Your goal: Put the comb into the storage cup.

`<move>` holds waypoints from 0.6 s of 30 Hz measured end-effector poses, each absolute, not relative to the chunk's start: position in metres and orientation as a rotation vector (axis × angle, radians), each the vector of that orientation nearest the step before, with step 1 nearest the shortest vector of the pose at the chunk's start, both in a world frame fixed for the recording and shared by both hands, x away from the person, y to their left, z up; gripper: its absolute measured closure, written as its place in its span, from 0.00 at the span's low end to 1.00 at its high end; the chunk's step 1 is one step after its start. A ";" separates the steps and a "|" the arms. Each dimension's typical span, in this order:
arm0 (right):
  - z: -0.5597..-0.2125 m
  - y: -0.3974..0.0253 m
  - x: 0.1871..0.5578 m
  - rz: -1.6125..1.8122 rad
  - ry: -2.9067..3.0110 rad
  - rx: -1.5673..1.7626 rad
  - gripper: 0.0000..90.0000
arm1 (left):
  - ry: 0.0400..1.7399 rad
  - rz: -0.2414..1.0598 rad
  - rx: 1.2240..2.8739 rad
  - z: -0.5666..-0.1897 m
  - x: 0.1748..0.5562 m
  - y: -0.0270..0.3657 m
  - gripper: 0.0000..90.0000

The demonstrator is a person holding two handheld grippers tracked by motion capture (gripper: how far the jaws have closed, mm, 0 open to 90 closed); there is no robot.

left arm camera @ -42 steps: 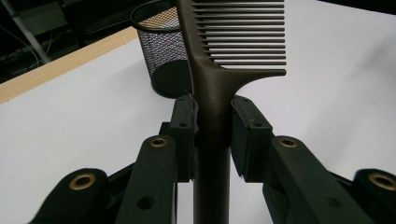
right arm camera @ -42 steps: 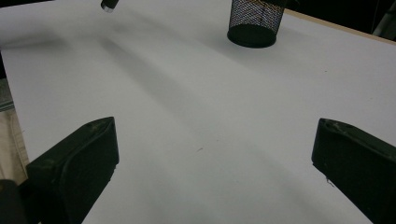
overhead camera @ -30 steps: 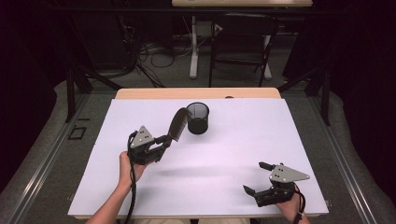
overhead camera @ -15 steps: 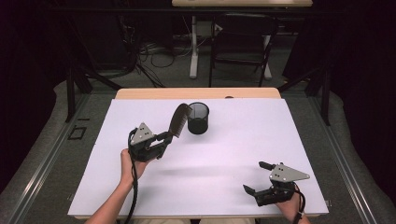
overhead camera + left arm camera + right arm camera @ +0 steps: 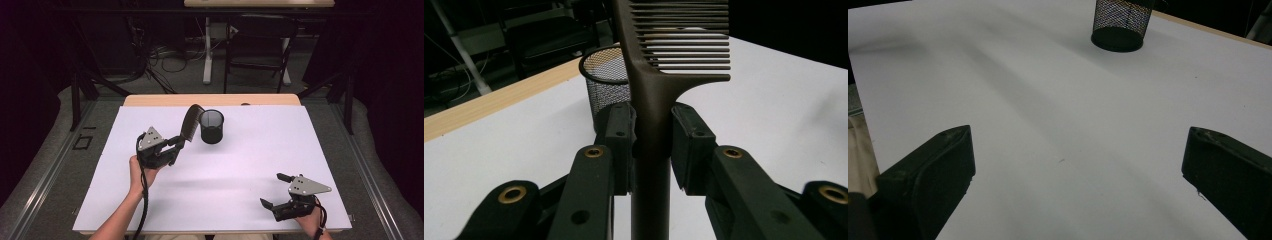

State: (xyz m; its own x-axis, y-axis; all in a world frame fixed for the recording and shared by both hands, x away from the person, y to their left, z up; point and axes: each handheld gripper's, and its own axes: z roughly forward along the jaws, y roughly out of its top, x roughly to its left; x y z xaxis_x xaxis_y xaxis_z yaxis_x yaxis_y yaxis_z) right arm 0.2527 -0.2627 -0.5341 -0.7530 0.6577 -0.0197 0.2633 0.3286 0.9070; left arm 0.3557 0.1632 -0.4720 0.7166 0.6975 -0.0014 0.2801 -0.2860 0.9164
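Observation:
My left gripper (image 5: 175,143) is shut on the handle of a dark brown comb (image 5: 191,121), which rises tilted toward a black mesh cup (image 5: 212,126) near the table's far edge. In the left gripper view the comb (image 5: 659,85) stands between both pads, its teeth pointing right, with the mesh cup (image 5: 606,80) just behind it. My right gripper (image 5: 276,191) rests low at the near right of the table, jaws wide apart and nothing between them. From the right gripper view the mesh cup (image 5: 1120,22) stands far off on the white surface.
A white sheet (image 5: 240,165) covers the wooden table (image 5: 150,100), whose bare strip shows along the far edge. Chairs, table legs and cables stand on the dark floor beyond.
The left gripper has carried the comb up and slightly right, so its top now overlaps the mesh cup's rim. The right gripper has stayed still.

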 end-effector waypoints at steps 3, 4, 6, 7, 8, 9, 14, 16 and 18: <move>-0.534 -0.263 0.253 1.403 2.216 0.815 0.00 | 0.756 0.502 1.864 -0.469 0.357 0.162 0.80; -0.534 -0.263 0.253 1.401 2.217 0.817 0.00 | 0.759 0.502 1.864 -0.468 0.358 0.162 0.80; -0.534 -0.263 0.253 1.400 2.217 0.817 0.00 | 0.759 0.506 1.858 -0.467 0.359 0.162 0.80; -0.534 -0.263 0.253 1.400 2.217 0.817 0.00 | 0.760 0.506 1.853 -0.466 0.360 0.161 0.80; -0.534 -0.263 0.253 1.400 2.217 0.816 0.00 | 0.760 0.507 1.849 -0.465 0.361 0.161 0.80; -0.534 -0.263 0.253 1.400 2.217 0.817 0.00 | 0.761 0.507 1.845 -0.464 0.362 0.161 0.80; -0.534 -0.263 0.253 1.401 2.214 0.818 0.00 | 0.762 0.512 1.837 -0.461 0.365 0.160 0.80; -0.534 -0.263 0.253 1.402 2.213 0.818 0.00 | 0.761 0.511 1.837 -0.460 0.366 0.160 0.80; -0.534 -0.263 0.253 1.400 2.214 0.816 0.00 | 0.763 0.511 1.832 -0.459 0.367 0.159 0.80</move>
State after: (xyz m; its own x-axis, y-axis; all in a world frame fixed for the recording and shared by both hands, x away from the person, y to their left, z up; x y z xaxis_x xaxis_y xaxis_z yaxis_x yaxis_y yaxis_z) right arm 0.2532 -0.2632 -0.5343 -0.7520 0.6589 -0.0205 0.2640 0.3295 0.9065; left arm 0.3674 0.1590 -0.4587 0.7069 0.7073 -0.0045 0.2646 -0.2585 0.9291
